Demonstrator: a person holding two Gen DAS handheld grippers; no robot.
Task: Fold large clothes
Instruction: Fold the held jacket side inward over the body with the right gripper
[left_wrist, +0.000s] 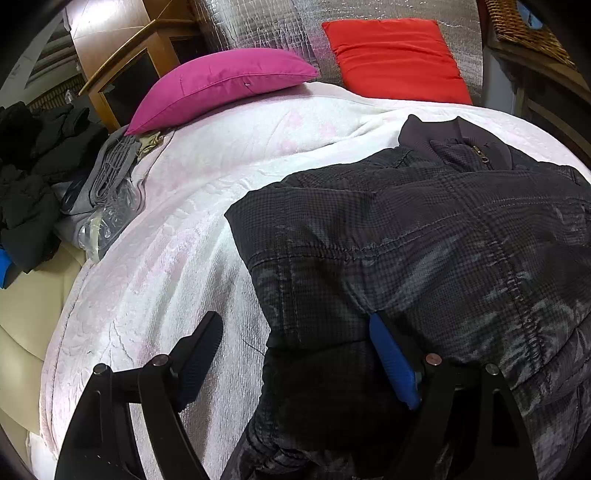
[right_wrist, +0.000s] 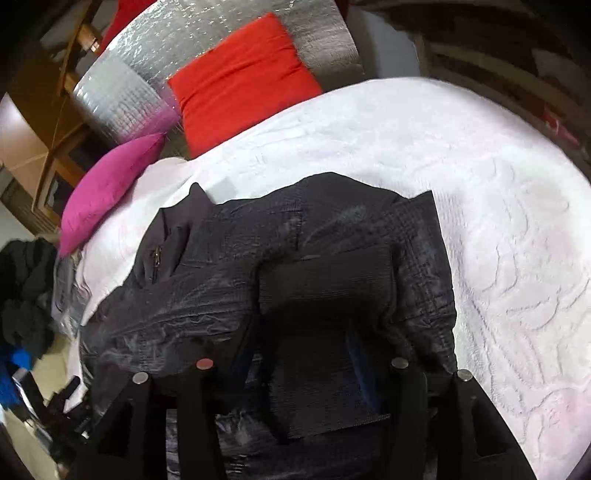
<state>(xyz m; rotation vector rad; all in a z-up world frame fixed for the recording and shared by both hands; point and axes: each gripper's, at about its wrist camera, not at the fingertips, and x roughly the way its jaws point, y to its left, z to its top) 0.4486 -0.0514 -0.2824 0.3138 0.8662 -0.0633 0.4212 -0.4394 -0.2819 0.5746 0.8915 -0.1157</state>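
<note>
A dark checked padded jacket (left_wrist: 424, 236) lies on the white bedspread (left_wrist: 192, 206), collar and zip toward the pillows. My left gripper (left_wrist: 295, 325) is open at the jacket's left edge: the left finger (left_wrist: 201, 350) stands over the bedspread, the right blue-padded finger (left_wrist: 391, 362) is tucked under a fold of the jacket. In the right wrist view the jacket (right_wrist: 229, 288) lies below me and its ribbed black hem (right_wrist: 325, 332) hangs between my fingers. My right gripper (right_wrist: 299, 343) is partly hidden by the cloth; its fingers stand apart on either side of the hem.
A magenta pillow (left_wrist: 221, 83) and a red pillow (left_wrist: 395, 59) lie at the head of the bed against a silver quilted headboard (left_wrist: 273, 26). Grey folded clothes (left_wrist: 110, 173) and a dark clothes pile (left_wrist: 33, 177) sit at the left. A wooden cabinet (left_wrist: 125, 70) stands behind.
</note>
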